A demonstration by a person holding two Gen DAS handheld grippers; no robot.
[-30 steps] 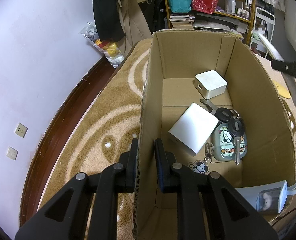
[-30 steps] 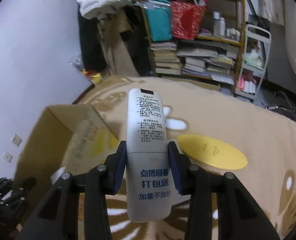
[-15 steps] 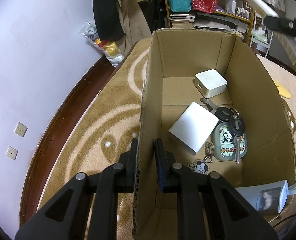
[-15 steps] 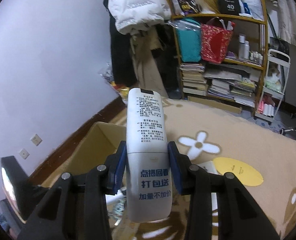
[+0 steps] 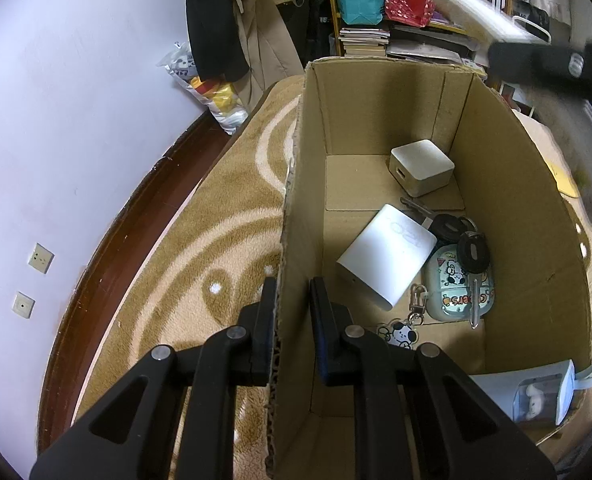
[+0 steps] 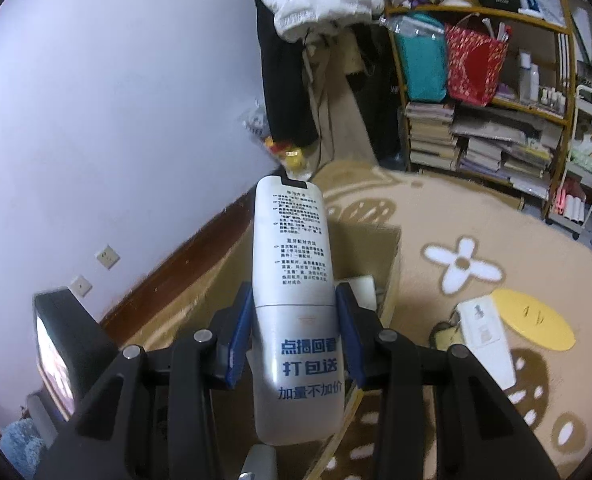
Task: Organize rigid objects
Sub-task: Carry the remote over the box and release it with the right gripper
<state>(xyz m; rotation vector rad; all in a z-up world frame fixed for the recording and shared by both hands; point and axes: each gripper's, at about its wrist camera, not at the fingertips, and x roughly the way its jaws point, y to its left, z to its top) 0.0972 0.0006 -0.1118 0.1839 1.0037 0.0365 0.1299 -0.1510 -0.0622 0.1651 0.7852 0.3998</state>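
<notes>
An open cardboard box [image 5: 507, 184] stands on the carpet. My left gripper [image 5: 292, 292] is shut on its left wall, one finger inside and one outside. In the box lie a white cube charger [image 5: 421, 166], a white power bank [image 5: 387, 258], black-headed keys [image 5: 461, 240], a cartoon-printed green case [image 5: 459, 288] and a dog charm [image 5: 399, 334]. My right gripper [image 6: 294, 312] is shut on a white remote [image 6: 292, 248] with blue print, held above the box [image 6: 387, 248]. In the left wrist view that remote [image 5: 463, 4] shows blurred above the box's far right corner.
A pale blue item [image 5: 535, 396] leans at the box's near right corner. On the carpet to the right lie another white remote [image 6: 483, 336] and a yellow oval [image 6: 535, 320]. A bookshelf [image 6: 487, 128] and hanging clothes [image 6: 296, 80] stand behind. The wall [image 5: 76, 120] runs along the left.
My right gripper has carried the remote from over the carpet to above the box, turning toward the wall. The left gripper and the box have not moved.
</notes>
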